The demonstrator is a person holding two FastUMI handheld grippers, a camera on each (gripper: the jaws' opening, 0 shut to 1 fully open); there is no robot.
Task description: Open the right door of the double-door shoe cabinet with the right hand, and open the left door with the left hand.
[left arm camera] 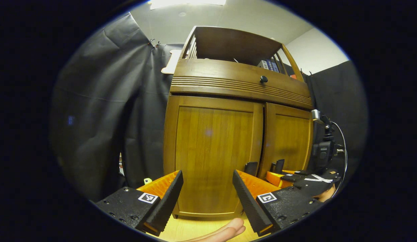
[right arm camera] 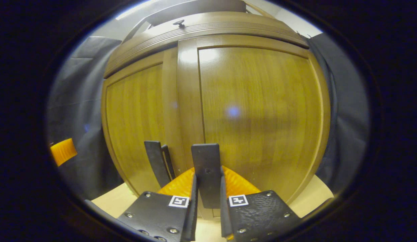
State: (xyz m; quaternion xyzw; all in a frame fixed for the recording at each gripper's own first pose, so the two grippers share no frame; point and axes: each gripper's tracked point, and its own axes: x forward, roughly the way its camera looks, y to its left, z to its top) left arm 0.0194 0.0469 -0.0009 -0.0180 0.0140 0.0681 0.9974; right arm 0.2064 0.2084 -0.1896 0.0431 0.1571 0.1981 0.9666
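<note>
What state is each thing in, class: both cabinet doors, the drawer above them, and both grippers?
Right door: closed, or barely cracked.
Right door handle: clamped between the right gripper's fingers.
Left door: closed.
Left door handle: untouched.
Drawer: closed.
Right gripper: shut on the handle.
Left gripper: open, short of the cabinet, holding nothing.

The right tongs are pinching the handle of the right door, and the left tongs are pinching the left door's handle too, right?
Not quite. The right tongs do pinch the right door's handle, but the left gripper view shows the left tongs open, short of the left door, pinching nothing.
</note>
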